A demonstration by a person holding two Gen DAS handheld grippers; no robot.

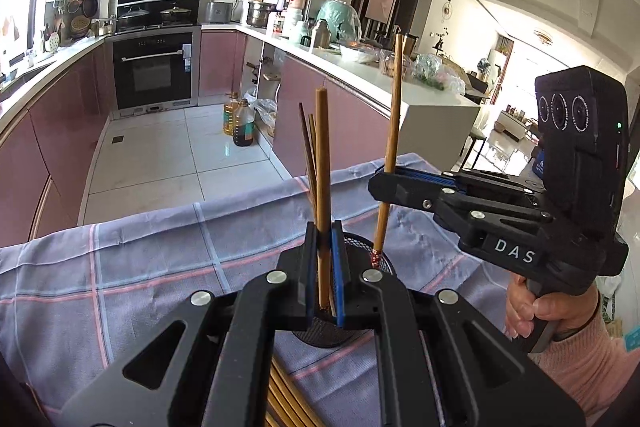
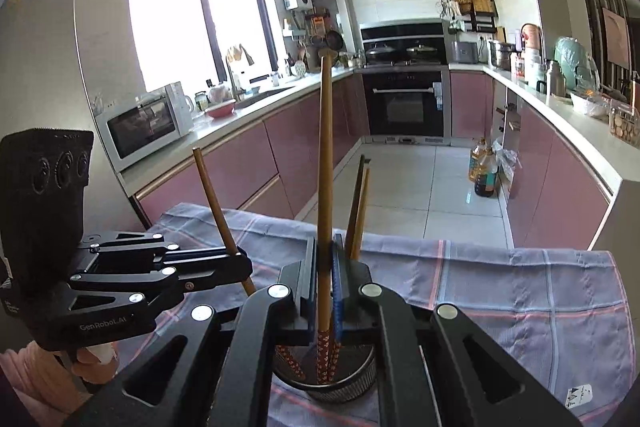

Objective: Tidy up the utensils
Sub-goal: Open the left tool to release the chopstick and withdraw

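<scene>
Left gripper (image 1: 325,267) clamped on one wooden chopstick (image 1: 322,163), right gripper (image 2: 325,283) clamped on another chopstick (image 2: 325,163), both held near upright, tips entering the black mesh holder (image 2: 352,385) on the checked cloth (image 2: 520,291). Two more already standing inside. Light, stiff, smooth-sided stock: likely to pivot or slip; best gripped mid-shaft, squarely across the pads, released only once seated

My left gripper (image 1: 325,267) clamps one upright chopstick (image 1: 322,163) over the mesh holder (image 1: 384,259) on the checked cloth (image 1: 120,267); my right gripper (image 1: 386,179) pinches another chopstick (image 1: 392,131), its tip at the holder's rim.
</scene>
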